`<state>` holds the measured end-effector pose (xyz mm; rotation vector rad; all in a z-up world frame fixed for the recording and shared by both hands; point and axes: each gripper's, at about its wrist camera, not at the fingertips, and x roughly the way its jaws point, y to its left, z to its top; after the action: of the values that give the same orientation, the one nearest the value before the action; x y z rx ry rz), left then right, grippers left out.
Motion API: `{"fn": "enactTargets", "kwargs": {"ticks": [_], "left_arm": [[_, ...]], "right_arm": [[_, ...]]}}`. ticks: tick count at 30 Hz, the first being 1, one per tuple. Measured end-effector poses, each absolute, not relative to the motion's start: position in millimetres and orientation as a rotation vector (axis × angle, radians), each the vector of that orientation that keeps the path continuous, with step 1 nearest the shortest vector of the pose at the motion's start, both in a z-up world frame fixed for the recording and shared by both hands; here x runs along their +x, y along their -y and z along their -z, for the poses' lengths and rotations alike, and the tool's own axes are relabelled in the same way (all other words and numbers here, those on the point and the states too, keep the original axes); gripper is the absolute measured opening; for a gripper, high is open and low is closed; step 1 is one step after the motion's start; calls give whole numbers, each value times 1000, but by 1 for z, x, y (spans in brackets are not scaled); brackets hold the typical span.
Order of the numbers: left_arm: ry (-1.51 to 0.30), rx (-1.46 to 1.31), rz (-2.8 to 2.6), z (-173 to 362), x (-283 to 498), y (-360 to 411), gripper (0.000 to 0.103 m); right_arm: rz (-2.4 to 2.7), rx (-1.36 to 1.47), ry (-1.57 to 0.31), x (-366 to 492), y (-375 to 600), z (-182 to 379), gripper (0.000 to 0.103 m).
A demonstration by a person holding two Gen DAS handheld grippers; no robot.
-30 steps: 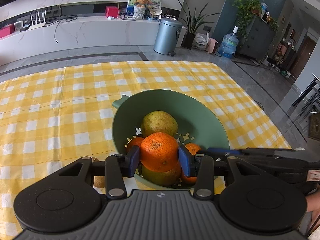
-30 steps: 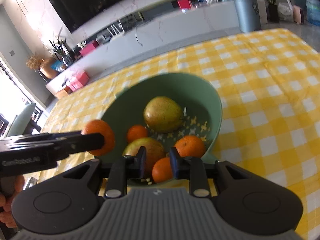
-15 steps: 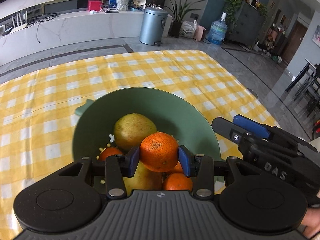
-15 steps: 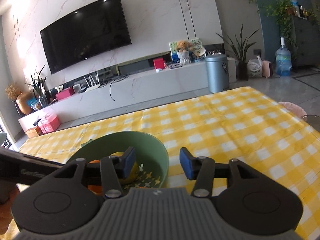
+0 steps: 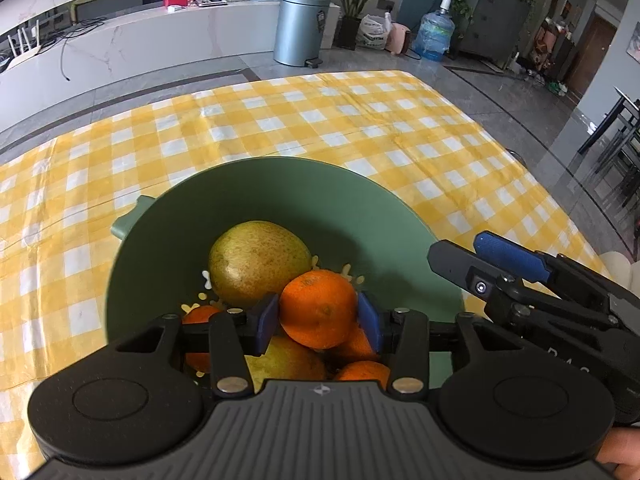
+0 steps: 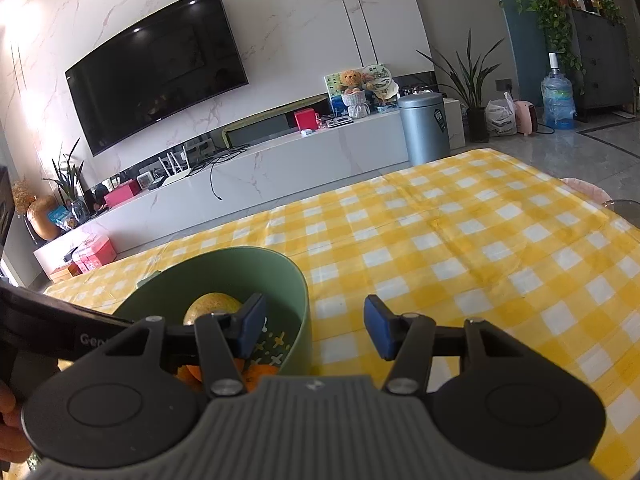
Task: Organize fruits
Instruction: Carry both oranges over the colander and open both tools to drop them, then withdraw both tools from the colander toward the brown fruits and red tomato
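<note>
Left gripper [image 5: 318, 322]: I have just widened its jaws; orange [image 5: 318, 308] sits between them, released.
Drop spot: atop fruit in green bowl [image 5: 352, 200].
Right gripper [image 6: 316, 330]: parted, empty.
Technique: I lift straight out, gently.

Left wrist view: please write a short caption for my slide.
Left gripper releasing an orange into the green bowl of fruit.

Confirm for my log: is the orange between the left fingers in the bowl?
In: the orange rests on other fruit inside the bowl. The left gripper has just been opening; its fingers flank the orange with gaps.
</note>
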<state>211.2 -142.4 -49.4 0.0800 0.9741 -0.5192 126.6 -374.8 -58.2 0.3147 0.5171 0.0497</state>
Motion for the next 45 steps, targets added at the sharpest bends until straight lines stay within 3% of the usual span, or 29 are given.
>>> {"fn": "enactTargets", "kwargs": {"ticks": [6, 16, 19, 31, 40, 45], "left_arm": [[-940, 72, 531, 37, 199, 132, 62], [-809, 35, 493, -4, 142, 89, 67], [-780, 21, 464, -11, 125, 74, 67], [-746, -20, 340, 0, 70, 21, 66], [-796, -103, 252, 23, 48, -12, 60], [-820, -83, 194, 34, 45, -21, 44]], "right_arm": [[-50, 310, -516, 127, 375, 59, 53], [-50, 249, -460, 109, 360, 41, 64], [-58, 236, -443, 95, 348, 35, 77], [-138, 137, -484, 41, 295, 29, 78], [-175, 48, -554, 21, 266, 43, 78], [-222, -17, -626, 21, 247, 58, 77]]}}
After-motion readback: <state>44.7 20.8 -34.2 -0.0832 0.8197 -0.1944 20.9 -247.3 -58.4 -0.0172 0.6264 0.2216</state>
